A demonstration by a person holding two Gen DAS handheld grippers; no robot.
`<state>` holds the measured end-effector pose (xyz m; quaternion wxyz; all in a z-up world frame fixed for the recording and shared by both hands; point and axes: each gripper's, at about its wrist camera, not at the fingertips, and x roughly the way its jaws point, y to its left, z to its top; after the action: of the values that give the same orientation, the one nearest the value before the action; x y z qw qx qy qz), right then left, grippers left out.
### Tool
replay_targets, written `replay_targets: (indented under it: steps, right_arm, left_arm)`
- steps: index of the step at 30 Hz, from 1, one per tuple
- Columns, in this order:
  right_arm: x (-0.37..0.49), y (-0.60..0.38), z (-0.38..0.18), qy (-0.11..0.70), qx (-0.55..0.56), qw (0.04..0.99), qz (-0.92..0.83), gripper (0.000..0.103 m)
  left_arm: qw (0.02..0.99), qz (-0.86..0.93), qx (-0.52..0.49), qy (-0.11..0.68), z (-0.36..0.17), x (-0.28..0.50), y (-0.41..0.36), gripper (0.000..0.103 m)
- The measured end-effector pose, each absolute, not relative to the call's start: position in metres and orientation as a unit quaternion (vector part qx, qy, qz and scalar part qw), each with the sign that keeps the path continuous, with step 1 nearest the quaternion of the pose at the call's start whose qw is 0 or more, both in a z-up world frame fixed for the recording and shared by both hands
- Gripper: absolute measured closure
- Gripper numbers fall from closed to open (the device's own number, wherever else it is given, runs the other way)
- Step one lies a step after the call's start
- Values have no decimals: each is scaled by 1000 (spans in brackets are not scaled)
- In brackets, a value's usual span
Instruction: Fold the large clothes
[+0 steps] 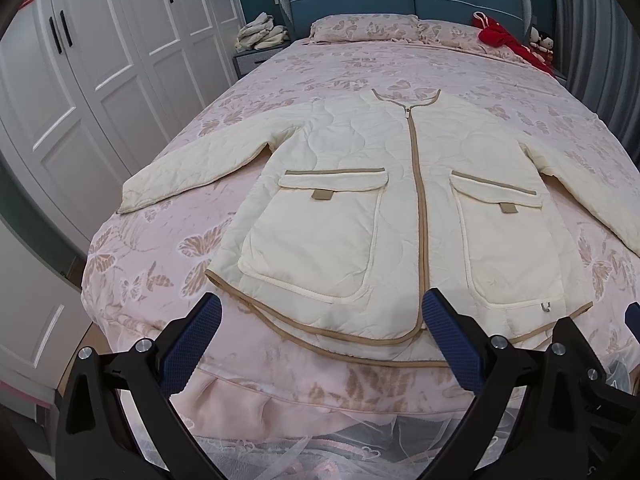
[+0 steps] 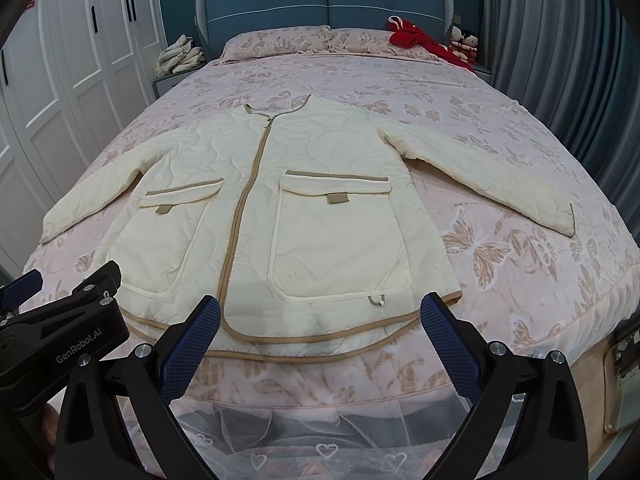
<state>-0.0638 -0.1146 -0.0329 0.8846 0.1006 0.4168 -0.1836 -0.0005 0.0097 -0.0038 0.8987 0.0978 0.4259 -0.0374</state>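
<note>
A cream quilted jacket (image 1: 360, 184) with tan trim lies flat, front up and zipped, on the pink bed (image 1: 160, 264), sleeves spread to both sides. It also shows in the right wrist view (image 2: 320, 200). My left gripper (image 1: 322, 312) is open and empty, hovering just above the jacket's hem near the foot of the bed. My right gripper (image 2: 320, 312) is open and empty over the hem's right half. The left gripper's body (image 2: 60, 332) shows at the left in the right wrist view.
White wardrobe doors (image 1: 80, 80) stand to the left of the bed. A nightstand with folded pale cloth (image 1: 262, 34) is beside the blue headboard (image 1: 400, 0). Red clothing (image 1: 500, 36) and dolls lie near the pillows. Grey curtains (image 2: 560, 40) hang on the right.
</note>
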Motion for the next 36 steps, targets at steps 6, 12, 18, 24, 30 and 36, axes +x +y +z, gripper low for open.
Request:
replay_targets:
  steps: [6, 12, 18, 24, 30, 36]
  right_arm:
    - [-63, -114, -33, 417, 99, 884, -184, 5]
    - [-63, -112, -31, 417, 98, 885, -184, 5]
    - [-63, -112, -32, 417, 97, 885, -185, 5]
    - [-64, -113, -32, 417, 96, 885, -185, 5]
    - [-63, -112, -32, 418, 95, 884, -186, 5]
    - [-63, -112, -33, 418, 94, 884, -186, 5]
  left_arm:
    - [898, -35, 98, 427, -4, -1, 11, 5]
    - [899, -35, 98, 426, -5, -1, 12, 5]
    - [898, -35, 98, 427, -5, -1, 12, 5]
    - [898, -35, 97, 427, -5, -2, 13, 5]
    - [898, -36, 98, 427, -5, -1, 13, 5]
    - [898, -36, 98, 427, -5, -2, 12, 5]
